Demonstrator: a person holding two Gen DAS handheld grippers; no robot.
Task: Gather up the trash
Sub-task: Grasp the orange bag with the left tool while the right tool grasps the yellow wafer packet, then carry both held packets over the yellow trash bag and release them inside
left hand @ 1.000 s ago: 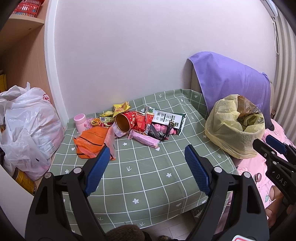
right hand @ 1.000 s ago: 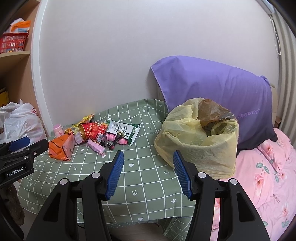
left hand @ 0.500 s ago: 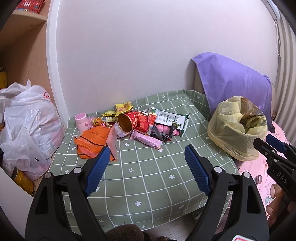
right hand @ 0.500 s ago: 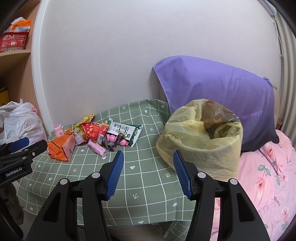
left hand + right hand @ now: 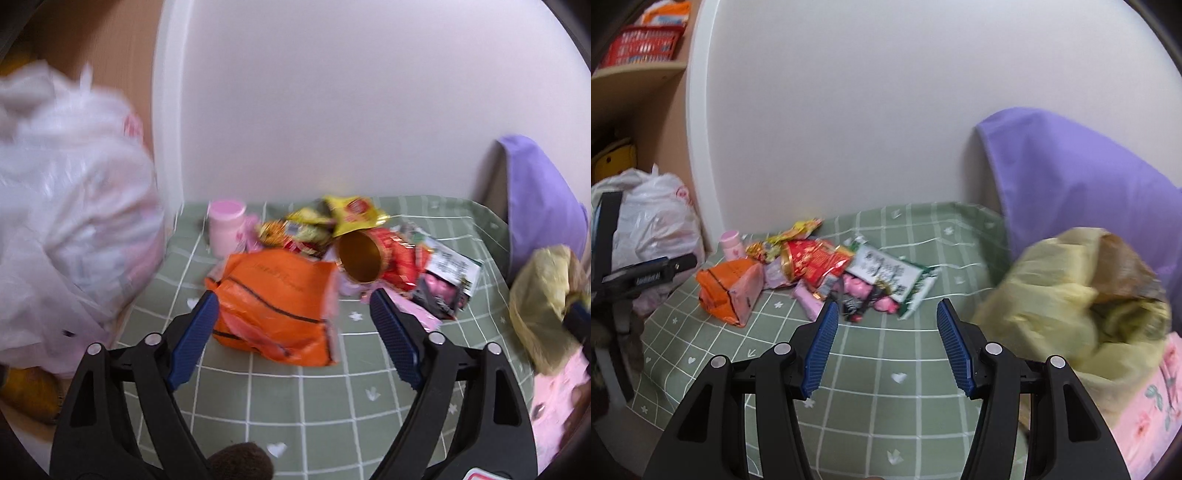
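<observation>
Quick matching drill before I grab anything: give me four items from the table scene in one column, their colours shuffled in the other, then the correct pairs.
Things:
1. crumpled wrapper nearest the left gripper
2. small jar by the wall
3. trash bag at the table's right edge
4. pillow behind that bag

Colours:
A. purple
B. yellow
C. orange
D. pink

Pairs: 1-C, 2-D, 3-B, 4-A
</observation>
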